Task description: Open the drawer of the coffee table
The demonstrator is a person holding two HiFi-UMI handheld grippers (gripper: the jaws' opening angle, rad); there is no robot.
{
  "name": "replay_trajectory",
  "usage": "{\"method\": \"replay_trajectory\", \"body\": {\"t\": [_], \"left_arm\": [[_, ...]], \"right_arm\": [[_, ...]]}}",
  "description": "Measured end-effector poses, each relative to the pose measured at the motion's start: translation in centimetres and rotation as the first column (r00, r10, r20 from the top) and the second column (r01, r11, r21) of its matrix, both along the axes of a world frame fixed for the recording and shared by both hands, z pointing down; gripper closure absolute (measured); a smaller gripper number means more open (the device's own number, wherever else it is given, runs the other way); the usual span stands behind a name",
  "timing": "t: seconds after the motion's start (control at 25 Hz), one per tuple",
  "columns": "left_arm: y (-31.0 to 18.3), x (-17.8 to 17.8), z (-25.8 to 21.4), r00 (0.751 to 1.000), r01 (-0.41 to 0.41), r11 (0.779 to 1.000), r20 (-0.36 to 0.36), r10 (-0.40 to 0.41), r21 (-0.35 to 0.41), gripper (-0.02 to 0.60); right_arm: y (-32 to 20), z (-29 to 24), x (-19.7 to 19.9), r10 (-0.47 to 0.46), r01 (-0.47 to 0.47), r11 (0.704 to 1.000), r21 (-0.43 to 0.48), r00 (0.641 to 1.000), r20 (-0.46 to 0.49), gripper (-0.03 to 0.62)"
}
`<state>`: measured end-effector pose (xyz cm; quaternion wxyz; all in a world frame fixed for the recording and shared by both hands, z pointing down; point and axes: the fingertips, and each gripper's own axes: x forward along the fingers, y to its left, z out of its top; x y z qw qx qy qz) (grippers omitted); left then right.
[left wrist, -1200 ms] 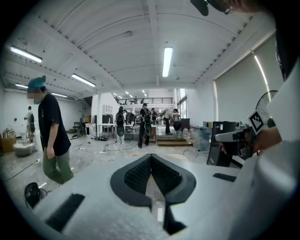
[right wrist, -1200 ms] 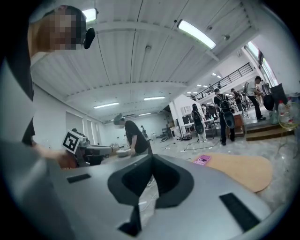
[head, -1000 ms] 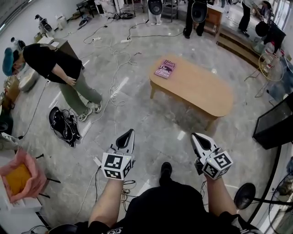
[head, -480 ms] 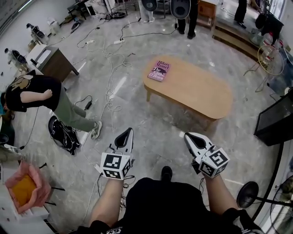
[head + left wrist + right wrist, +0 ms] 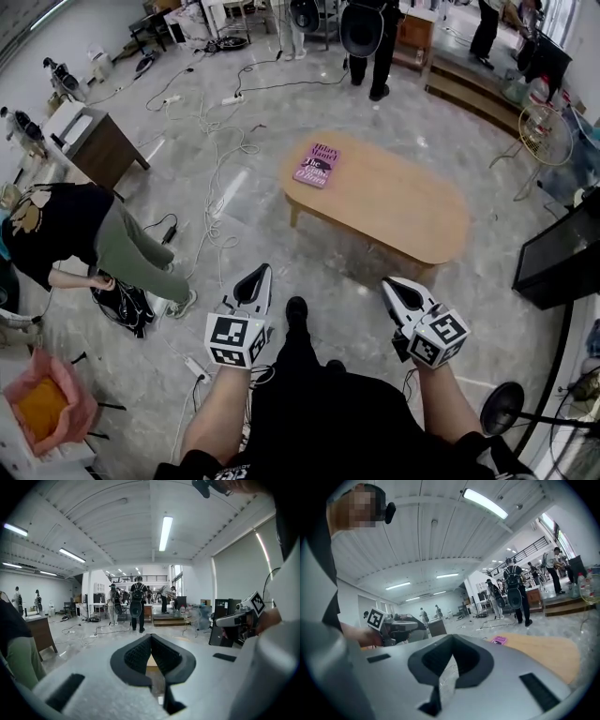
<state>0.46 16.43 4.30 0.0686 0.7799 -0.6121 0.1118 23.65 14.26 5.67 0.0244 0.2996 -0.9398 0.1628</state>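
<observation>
"Coffee table (image 5: 394, 211) first: where does it stand?"

"On the grey stone floor (image 5: 234, 220), ahead of both grippers and well apart from them. It has a long wooden top with rounded ends, and a purple book (image 5: 317, 165) lies flat at its left end. I can't make out the drawer from the head view."

"And the grippers?"

"The left gripper (image 5: 261, 274) has its jaws pressed together with nothing between them. The right gripper (image 5: 394, 284) is the same, closed tight and empty. Both are held out low over the floor, side by side, pointing toward the table."

"What lies around it?"

"White cables (image 5: 220, 150) trail across the floor to the table's left. Further left, a person (image 5: 70, 234) in a dark top bends down. A black box (image 5: 553, 258) stands at the right edge."
</observation>
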Motion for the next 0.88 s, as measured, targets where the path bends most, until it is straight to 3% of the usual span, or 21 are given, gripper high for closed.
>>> {"method": "replay_trajectory", "body": {"t": [0.36, 0.64, 0.88], "left_arm": [[-11.0, -5.9, 1.2, 0.998, -0.065, 0.998, -0.022, 0.064, -0.007, 0.574], [-19.8, -11.3, 1.7, 0.992, -0.119, 0.992, -0.04, 0.117, -0.033, 0.574], [-23.5, -14.7, 3.0, 0.987, -0.151, 0.987, -0.064, 0.148, -0.047, 0.574]], "right_arm": [[-9.1, 0.9, -5.5, 0.058, -0.058, 0.998, -0.02, 0.998, -0.028, 0.588], [-15.5, 1.4, -13.8, 0.032, -0.036, 0.998, -0.06, 0.998, -0.061, 0.588], [-17.5, 2.4, -19.2, 0.023, -0.029, 0.997, -0.075, 0.997, -0.08, 0.588]]}}
